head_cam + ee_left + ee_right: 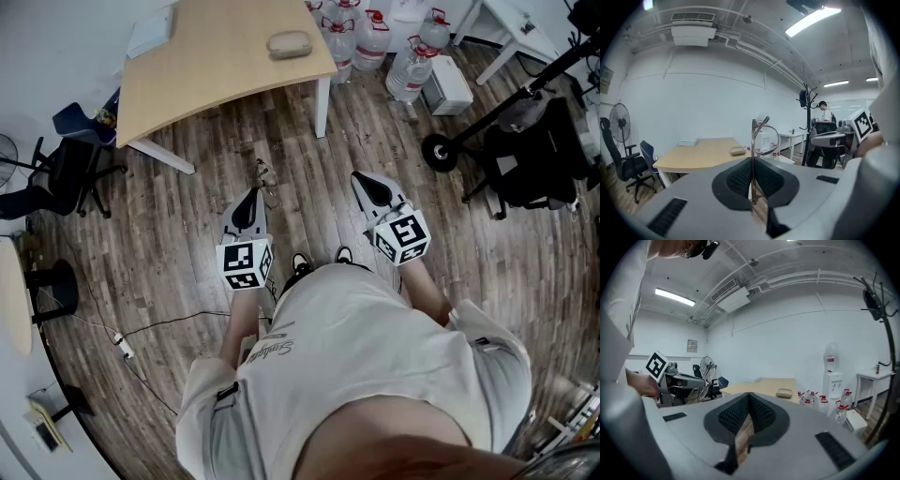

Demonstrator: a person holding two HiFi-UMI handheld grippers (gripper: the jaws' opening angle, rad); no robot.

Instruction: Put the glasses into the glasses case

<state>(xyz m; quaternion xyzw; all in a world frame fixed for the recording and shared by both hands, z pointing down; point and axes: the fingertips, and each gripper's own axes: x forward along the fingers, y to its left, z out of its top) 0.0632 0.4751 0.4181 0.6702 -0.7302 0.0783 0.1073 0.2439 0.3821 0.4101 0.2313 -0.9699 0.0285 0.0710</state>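
Thin-framed glasses (266,178) stick up from the tips of my left gripper (255,191), which is shut on them above the wooden floor. In the left gripper view the glasses (762,135) stand upright between the pads of the left gripper (752,161). The beige glasses case (289,43) lies closed on the wooden table (206,66), well ahead of both grippers; it also shows as the case (738,150) and the case (784,393). My right gripper (360,176) is shut with nothing in it, and the right gripper (749,395) points toward the table.
Several water bottles (375,37) stand on the floor right of the table. A black stand and bag (525,141) are at the right, an office chair (66,173) at the left. A cable (141,328) runs across the floor. A person (827,112) stands far off.
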